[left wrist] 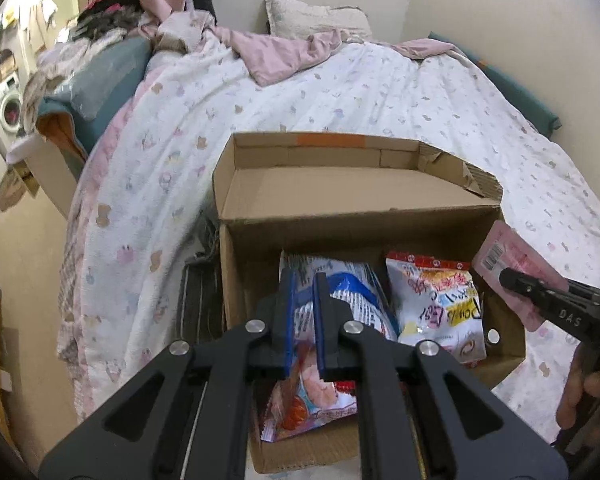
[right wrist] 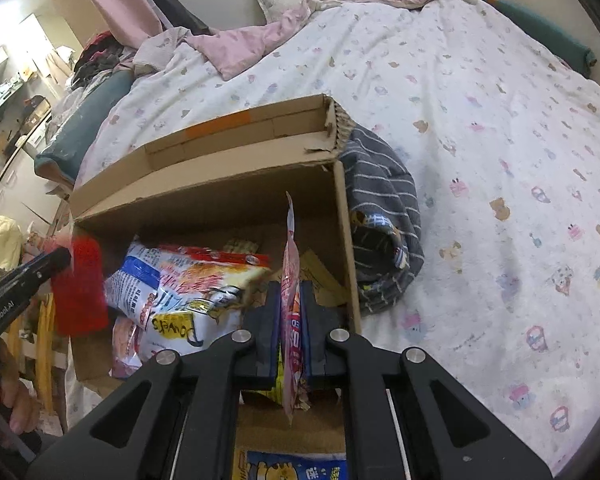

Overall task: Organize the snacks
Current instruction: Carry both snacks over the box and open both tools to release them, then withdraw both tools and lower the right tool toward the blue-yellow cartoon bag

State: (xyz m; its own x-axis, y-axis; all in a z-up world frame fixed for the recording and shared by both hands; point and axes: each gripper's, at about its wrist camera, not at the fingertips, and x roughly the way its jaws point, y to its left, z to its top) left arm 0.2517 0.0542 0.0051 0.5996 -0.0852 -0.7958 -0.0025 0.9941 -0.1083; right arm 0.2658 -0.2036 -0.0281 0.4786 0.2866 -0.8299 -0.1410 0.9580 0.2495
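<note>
L gripper (left wrist: 303, 300) pinches red-pink pack (left wrist: 312, 404), R gripper (right wrist: 288, 308) pink pack (right wrist: 291, 280); box (right wrist: 204, 208) bottom mostly hidden, maybe more snacks.

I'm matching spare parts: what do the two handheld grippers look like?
Both are matte black linkage frames with round silver pivot pins. The left gripper and right gripper have black fingers faced with blue pads. White lettering marks their sides: "DAS" on the right, "GenRobot.AI" on the left.
</note>
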